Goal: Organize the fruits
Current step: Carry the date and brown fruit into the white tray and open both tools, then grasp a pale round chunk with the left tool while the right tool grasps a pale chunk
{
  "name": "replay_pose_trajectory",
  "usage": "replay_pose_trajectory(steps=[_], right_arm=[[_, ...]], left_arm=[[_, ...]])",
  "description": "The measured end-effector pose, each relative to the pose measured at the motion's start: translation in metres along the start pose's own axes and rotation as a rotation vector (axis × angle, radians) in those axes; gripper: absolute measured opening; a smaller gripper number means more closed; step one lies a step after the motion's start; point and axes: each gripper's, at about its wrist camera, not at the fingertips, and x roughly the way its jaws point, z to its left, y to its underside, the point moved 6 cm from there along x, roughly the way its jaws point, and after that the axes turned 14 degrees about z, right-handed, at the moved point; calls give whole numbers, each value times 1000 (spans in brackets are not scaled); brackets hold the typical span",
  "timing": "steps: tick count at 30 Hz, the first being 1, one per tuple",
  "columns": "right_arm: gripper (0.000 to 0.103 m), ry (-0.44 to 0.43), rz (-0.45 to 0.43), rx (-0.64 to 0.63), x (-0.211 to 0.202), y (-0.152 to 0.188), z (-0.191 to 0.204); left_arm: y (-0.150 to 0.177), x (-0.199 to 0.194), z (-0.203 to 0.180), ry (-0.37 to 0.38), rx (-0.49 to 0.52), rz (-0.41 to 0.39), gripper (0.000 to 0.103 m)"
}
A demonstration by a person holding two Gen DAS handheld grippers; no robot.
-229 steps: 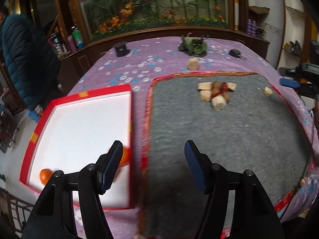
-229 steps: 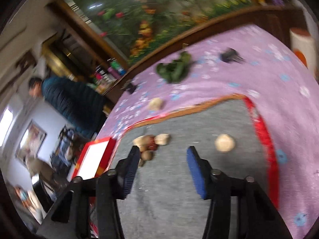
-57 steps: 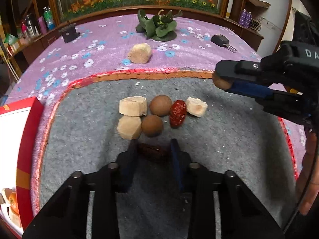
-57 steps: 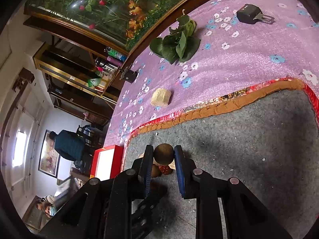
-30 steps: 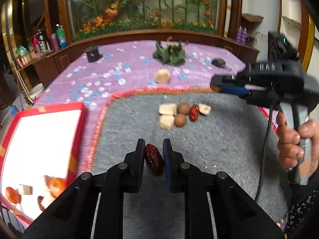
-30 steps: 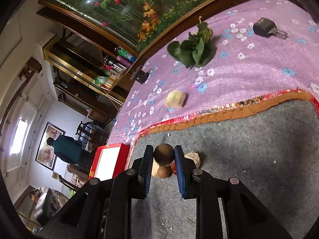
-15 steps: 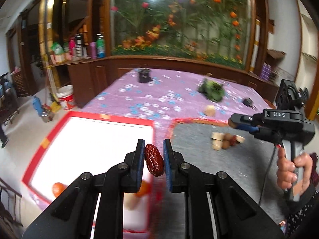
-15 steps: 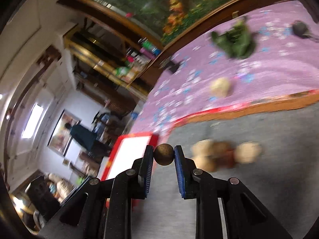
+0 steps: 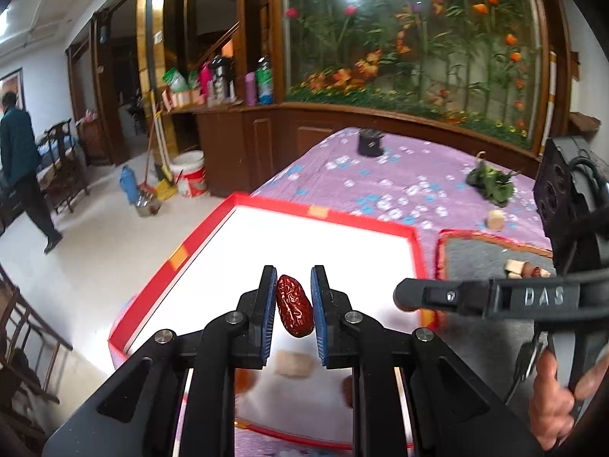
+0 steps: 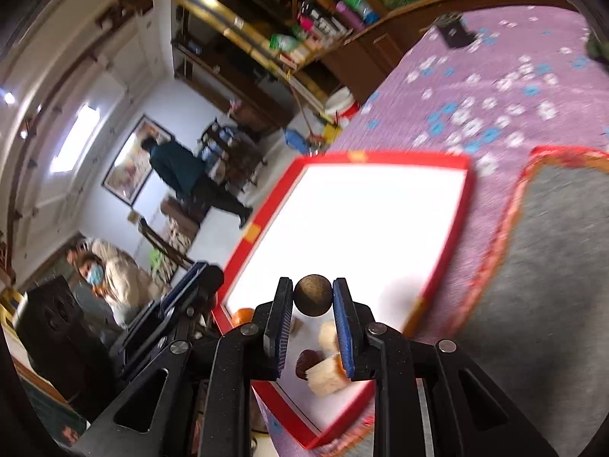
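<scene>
Both grippers loaded, held above the red-rimmed white tray (image 9: 413, 251).

Left gripper (image 9: 293, 310) clamps a wrinkled red date (image 9: 294, 305); right gripper (image 10: 313, 297) clamps a round brown longan (image 10: 313, 295). Pale cut pieces (image 10: 327, 379) and an orange fruit (image 10: 243, 313) lie at the tray's near end (partly hidden). More fruit (image 9: 525, 268) sits far right on the grey mat (image 9: 479, 255) over the purple-clothed worktop (image 9: 380, 175).

"DAS" (raised letters) on the right gripper (image 9: 403, 297) body.
</scene>
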Motion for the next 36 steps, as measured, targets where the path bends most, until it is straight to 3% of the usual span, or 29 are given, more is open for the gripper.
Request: replay_pose_trajectory(steps=[12,16,17,18,20,25,28,36], right_arm=[[22,103,59,-45,35,15,5],[28,137,50,-61,29,13,13],[37,135,51,-59,26,13,13],[42,125,45,-54,21,13,13],[44,118,19,-54,11,11,14],[49,111,-73,-24,-37,6,-3],[50,113,-128,17,-68,7,-23],[51,180,-239,138,-157,23,-101]], left_arm=[[22,23,19,-38,-23,73,16],[24,21,21,-95,-14,81,17],[24,21,20,-105,-8,91,26],[25,22,20,-118,-7,101,43],[24,16,22,-143,-15,83,62],[19,-2,9,-167,24,32,64],[18,-11,-9,-146,65,16,73],[25,-4,-78,-92,220,55,75]])
